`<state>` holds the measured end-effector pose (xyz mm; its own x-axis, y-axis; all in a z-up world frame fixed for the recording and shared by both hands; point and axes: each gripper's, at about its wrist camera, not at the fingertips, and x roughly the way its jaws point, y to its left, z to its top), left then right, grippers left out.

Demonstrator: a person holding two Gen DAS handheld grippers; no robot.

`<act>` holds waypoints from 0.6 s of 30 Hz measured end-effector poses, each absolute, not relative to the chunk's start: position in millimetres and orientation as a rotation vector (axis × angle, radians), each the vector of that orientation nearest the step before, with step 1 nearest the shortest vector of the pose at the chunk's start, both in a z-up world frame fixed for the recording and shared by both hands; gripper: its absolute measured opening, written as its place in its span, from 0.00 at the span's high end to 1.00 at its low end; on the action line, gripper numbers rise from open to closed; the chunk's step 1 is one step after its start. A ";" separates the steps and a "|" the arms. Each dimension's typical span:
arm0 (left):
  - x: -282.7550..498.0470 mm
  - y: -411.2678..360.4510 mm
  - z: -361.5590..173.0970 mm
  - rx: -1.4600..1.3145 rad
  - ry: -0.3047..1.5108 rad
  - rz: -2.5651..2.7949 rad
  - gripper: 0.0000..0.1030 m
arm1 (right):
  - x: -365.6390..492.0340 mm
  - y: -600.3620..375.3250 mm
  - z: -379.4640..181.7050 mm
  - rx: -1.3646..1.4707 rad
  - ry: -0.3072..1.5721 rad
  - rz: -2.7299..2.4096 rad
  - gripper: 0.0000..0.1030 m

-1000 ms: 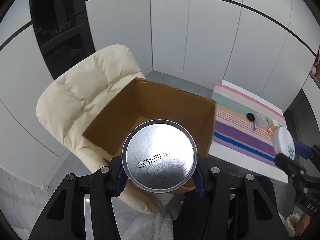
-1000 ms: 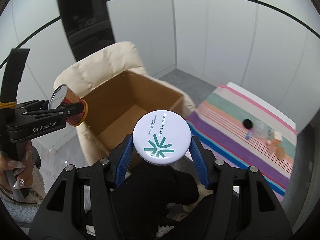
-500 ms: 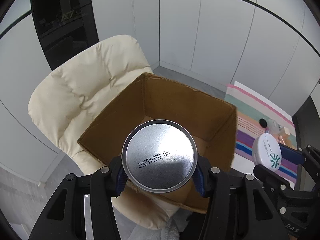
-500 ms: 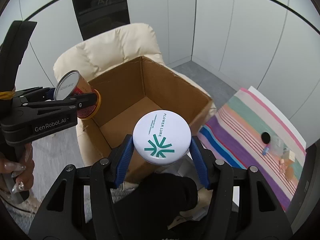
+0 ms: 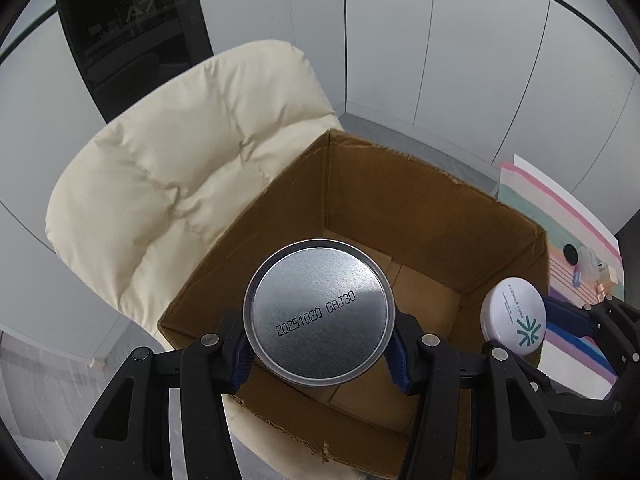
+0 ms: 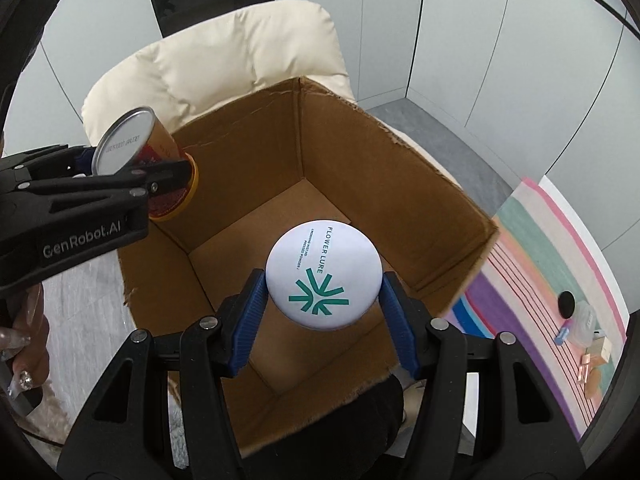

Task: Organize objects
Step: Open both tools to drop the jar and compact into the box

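Observation:
My left gripper is shut on a red and orange can whose silver end faces the camera; it hangs over the near left rim of an open cardboard box. The can also shows in the right wrist view. My right gripper is shut on a round white "Flower Lure" powder case, held above the box interior. The case shows at the right in the left wrist view. The box floor looks bare.
The box rests on a cream padded chair. A striped cloth on the table at the right carries a black round lid, a clear small container and small tan items. Grey wall panels stand behind.
Both grippers have moved forward and down over the box with their loads. The box now fills more of both views and its floor is in sight.

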<state>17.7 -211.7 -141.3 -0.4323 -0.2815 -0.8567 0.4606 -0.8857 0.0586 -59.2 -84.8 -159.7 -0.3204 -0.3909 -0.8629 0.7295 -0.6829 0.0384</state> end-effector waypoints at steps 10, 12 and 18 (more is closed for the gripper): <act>22.1 -208.2 -135.5 1.349 0.310 -2.361 0.12 | -65.1 -76.6 -156.1 1.176 0.378 -2.101 0.00; 21.5 -206.1 -134.7 1.355 0.305 -2.371 0.12 | -64.4 -75.1 -155.6 1.178 0.380 -2.106 0.00; 20.9 -205.4 -135.7 1.371 0.310 -2.370 0.12 | -61.6 -69.7 -153.2 1.181 0.373 -2.110 0.00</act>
